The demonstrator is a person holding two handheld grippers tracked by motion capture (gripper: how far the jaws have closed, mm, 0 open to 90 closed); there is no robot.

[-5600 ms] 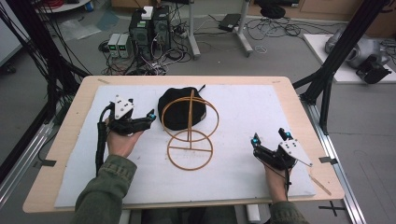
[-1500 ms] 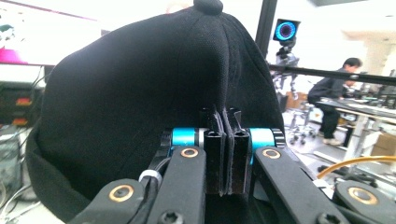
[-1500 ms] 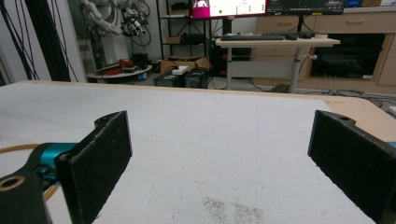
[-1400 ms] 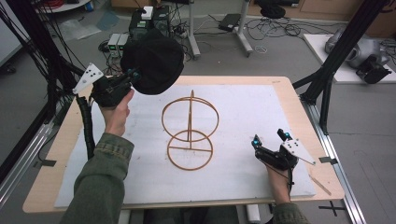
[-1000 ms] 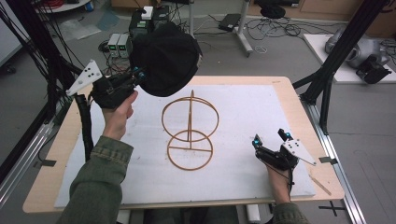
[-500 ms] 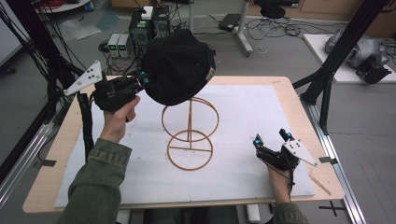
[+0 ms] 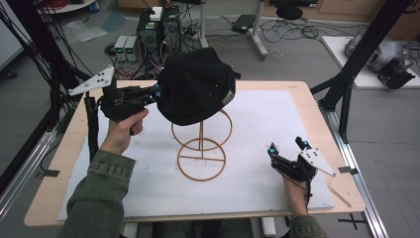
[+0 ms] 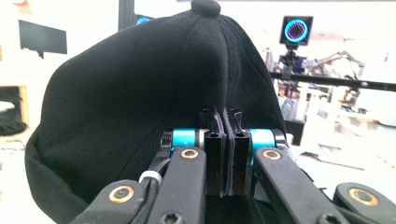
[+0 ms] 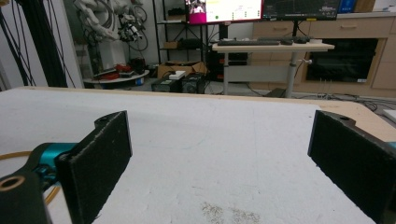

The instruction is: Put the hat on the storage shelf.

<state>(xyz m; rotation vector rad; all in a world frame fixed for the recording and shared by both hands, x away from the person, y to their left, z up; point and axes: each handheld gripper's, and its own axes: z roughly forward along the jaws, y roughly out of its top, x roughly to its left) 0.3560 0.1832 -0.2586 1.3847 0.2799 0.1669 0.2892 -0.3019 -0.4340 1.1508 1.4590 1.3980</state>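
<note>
Two hand-held grippers are in play over the white-covered table [image 7: 277, 124]. On the left side, the left hand-held gripper [image 7: 157, 92] is being held up above the surface, its jaws pressed tight together on a fold of the black cap [image 7: 195, 91]. From the left gripper view, that pinch is plain: the two black jaws are squeezing a seam of cap [image 8: 140, 116] fabric between them, with the cap's top button sitting at the upper edge of the picture.

The cap is hanging in the air, crown bulging up and to the right, and it is sitting over the top of the wire hat stand [image 7: 201, 148]; whether it is touching the stand's upper ring is hard to tell, since the fabric is covering that part. The stand itself is standing upright near the middle of the table, its round base ring lying flat on the white cover.

Over on the right, near the front edge, the right hand-held gripper [image 7: 287, 147] is resting low at the table, jaws spread wide with nothing between them. In the right gripper view those two pads are standing well apart over bare white cover, and a curve of the stand's base [image 9: 14, 156] is peeking in at the left.
</note>
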